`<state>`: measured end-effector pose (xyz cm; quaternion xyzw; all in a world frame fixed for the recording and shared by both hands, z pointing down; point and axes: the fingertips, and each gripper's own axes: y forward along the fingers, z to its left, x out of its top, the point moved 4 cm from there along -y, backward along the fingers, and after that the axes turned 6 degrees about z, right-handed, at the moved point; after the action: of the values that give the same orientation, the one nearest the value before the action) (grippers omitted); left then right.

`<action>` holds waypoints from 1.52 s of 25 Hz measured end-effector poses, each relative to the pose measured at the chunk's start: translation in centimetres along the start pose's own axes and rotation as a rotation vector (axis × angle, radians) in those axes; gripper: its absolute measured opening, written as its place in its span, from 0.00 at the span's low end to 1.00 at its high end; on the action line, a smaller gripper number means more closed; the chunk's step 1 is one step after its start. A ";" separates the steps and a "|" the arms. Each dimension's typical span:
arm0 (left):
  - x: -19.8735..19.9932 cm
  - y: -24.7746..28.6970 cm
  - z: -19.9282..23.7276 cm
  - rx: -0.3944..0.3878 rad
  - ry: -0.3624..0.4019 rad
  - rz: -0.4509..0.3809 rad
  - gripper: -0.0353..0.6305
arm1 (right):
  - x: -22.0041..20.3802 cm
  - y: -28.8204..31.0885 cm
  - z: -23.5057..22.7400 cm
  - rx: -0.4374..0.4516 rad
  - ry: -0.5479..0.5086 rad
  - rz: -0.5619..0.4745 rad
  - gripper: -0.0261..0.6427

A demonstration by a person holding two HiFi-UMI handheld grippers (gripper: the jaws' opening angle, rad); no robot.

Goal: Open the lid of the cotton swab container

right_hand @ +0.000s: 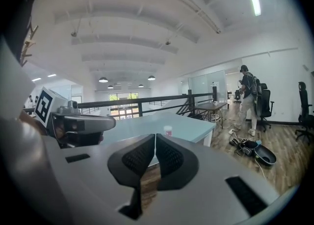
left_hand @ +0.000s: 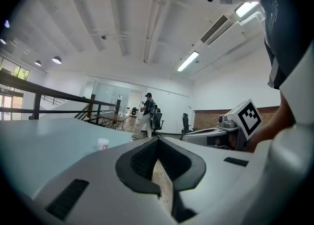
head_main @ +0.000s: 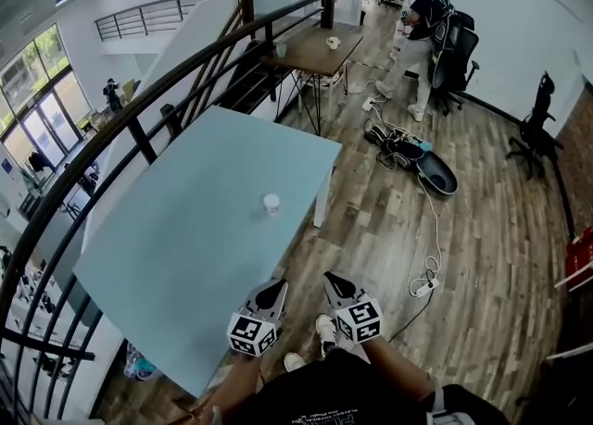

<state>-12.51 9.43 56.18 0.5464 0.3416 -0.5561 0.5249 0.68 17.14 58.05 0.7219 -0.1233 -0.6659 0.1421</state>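
Left hand-held gripper [head_main: 275, 288], right hand-held gripper [head_main: 334, 281]: jaws together, empty, at near table [head_main: 176, 238] edge. Cotton swab container [head_main: 271, 204]: well ahead of both; small white cylinder, upright on smooth pale-blue tabletop.

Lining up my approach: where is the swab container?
Head view: the container stands alone on the blue table, near its right edge.

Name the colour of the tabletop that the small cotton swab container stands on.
The tabletop is pale blue, seen best in the head view.
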 end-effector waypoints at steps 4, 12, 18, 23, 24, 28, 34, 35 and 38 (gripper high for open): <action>0.5 1.7 0.8 0.010 0.005 0.001 0.07 | 1.0 1.4 -1.4 0.013 -0.012 -0.009 0.07; 2.0 5.3 2.7 0.034 0.013 0.006 0.07 | 2.9 4.3 -4.7 0.042 -0.029 -0.015 0.07; 3.0 7.8 3.7 0.061 0.029 0.014 0.07 | 4.0 6.7 -7.2 0.064 -0.036 -0.012 0.07; 3.7 9.0 4.8 0.077 0.032 0.003 0.07 | 4.6 8.5 -8.5 0.081 -0.033 -0.023 0.07; 3.8 9.2 5.0 0.080 0.033 0.001 0.07 | 4.6 8.8 -8.7 0.084 -0.033 -0.022 0.07; 4.2 9.9 5.5 0.092 0.031 -0.001 0.07 | 4.8 9.4 -9.2 0.099 -0.036 -0.016 0.07; 4.1 11.3 6.1 0.114 0.009 -0.005 0.07 | 5.3 10.2 -10.7 0.110 -0.046 -0.008 0.07; 4.1 11.5 6.3 0.121 0.007 -0.009 0.07 | 5.4 10.3 -10.9 0.112 -0.050 -0.008 0.07; 3.9 12.0 6.2 0.130 0.015 -0.003 0.07 | 5.4 10.6 -11.7 0.118 -0.054 -0.003 0.07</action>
<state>-1.99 0.06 55.77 0.5830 0.3097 -0.5738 0.4847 12.93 5.75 57.82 0.7109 -0.1649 -0.6770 0.0949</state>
